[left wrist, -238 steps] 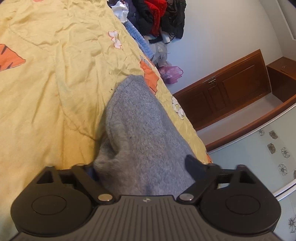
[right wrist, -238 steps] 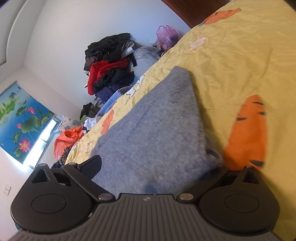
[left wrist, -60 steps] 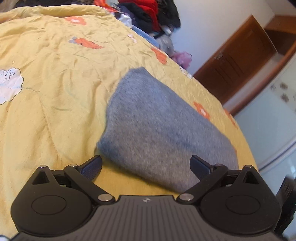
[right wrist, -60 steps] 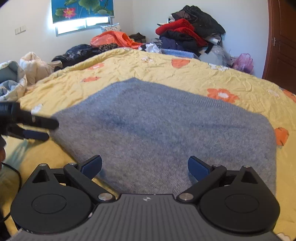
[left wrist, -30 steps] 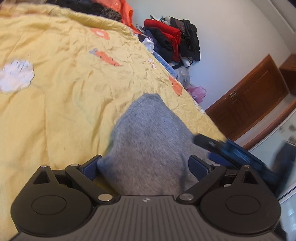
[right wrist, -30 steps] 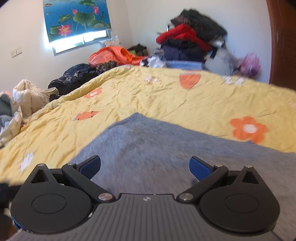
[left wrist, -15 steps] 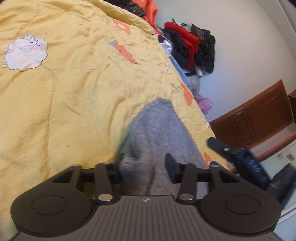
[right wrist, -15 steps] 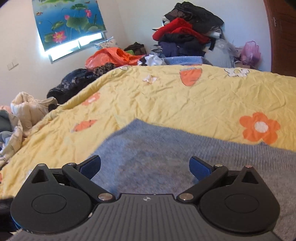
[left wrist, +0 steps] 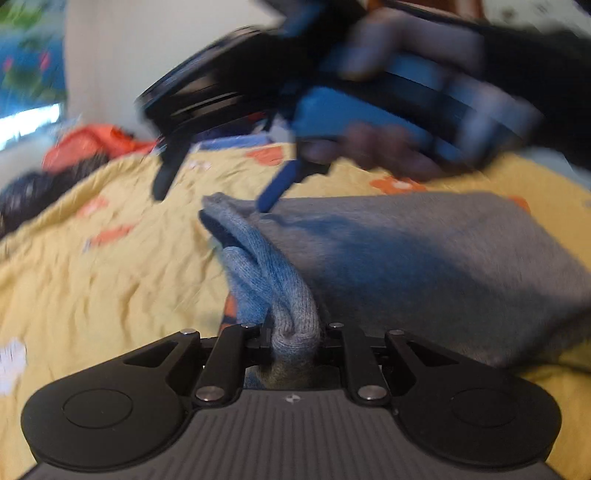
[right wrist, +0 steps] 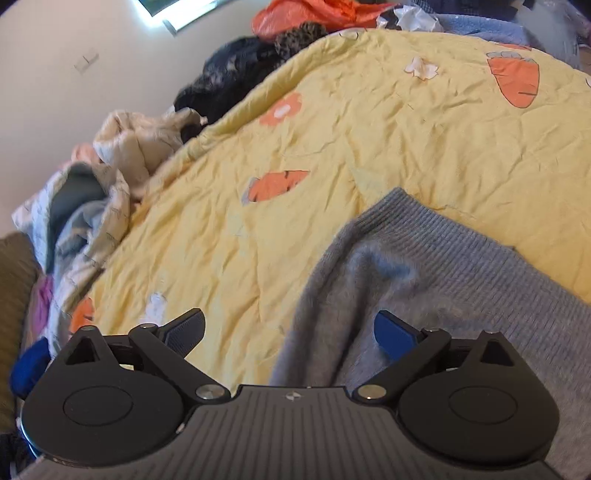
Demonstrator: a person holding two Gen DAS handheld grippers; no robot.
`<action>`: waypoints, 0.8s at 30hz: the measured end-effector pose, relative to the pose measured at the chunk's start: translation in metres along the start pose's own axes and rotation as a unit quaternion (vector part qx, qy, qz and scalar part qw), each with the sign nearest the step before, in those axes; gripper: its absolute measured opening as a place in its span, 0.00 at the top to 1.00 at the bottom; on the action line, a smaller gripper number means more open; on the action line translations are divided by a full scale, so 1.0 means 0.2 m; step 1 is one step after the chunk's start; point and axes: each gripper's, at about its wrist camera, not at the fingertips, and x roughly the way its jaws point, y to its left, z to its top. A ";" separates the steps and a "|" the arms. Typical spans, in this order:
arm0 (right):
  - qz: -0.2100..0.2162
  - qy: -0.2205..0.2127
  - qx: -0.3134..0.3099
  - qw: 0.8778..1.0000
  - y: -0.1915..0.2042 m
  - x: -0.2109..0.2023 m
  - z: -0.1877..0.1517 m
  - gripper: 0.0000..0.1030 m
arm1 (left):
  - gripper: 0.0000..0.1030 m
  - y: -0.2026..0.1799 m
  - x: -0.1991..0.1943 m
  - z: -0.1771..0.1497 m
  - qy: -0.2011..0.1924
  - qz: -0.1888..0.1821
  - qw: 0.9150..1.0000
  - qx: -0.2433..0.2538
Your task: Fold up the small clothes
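Note:
A grey knitted sweater (left wrist: pixel 424 258) lies folded on the yellow bed cover (left wrist: pixel 110 280). My left gripper (left wrist: pixel 294 334) is shut on a bunched corner of the sweater and lifts it a little. The right gripper shows blurred in the left wrist view (left wrist: pixel 218 192), open, its tips over the sweater's far corner. In the right wrist view the right gripper (right wrist: pixel 290 328) is open, with the sweater's ribbed edge (right wrist: pixel 424 266) between its fingers and the right pad over the fabric.
The yellow cover (right wrist: pixel 332 129) has orange carrot and flower prints. Piles of clothes lie along the bed's left side (right wrist: pixel 92 184) and at its far end (right wrist: pixel 295 22). A white wall (right wrist: pixel 55 74) stands behind.
My left gripper has closed fully on the sweater's corner and swung round toward the right gripper. The right gripper has moved down over the sweater's far corner and stays open.

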 end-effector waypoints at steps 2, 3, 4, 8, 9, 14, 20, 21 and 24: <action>-0.014 0.024 -0.007 1.000 0.00 0.04 0.05 0.05 | 0.87 -0.03 0.00 0.00 -0.002 0.008 1.000 0.020; -0.021 0.043 -0.010 0.999 -0.01 0.07 0.07 0.06 | 0.87 -0.03 0.00 0.00 -0.002 0.009 1.000 0.024; -0.028 0.059 -0.017 0.998 -0.01 0.10 0.08 0.08 | 0.87 -0.03 0.00 -0.01 -0.003 0.011 0.999 0.031; -0.073 0.073 -0.049 0.993 0.02 0.18 0.11 0.15 | 0.87 -0.06 -0.01 -0.02 -0.012 0.019 0.998 0.059; -0.082 0.075 -0.055 0.992 0.02 0.20 0.12 0.16 | 0.87 -0.07 -0.01 -0.02 -0.012 0.020 0.998 0.062; -0.148 0.094 -0.117 0.977 0.05 0.29 0.10 0.66 | 0.87 -0.08 -0.02 -0.02 -0.013 0.023 0.997 0.070; -0.090 0.041 -0.084 0.992 -0.10 0.02 0.06 0.83 | 0.87 -0.13 -0.10 0.07 -0.042 -0.017 0.997 0.065; -0.078 0.025 -0.071 0.994 -0.13 -0.06 0.04 0.83 | 0.87 -0.16 -0.13 0.11 -0.053 -0.035 0.996 0.065; -0.065 -0.026 -0.029 0.997 -0.30 -0.38 -0.07 0.84 | 0.87 -0.32 -0.17 0.19 -0.077 -0.099 0.989 0.075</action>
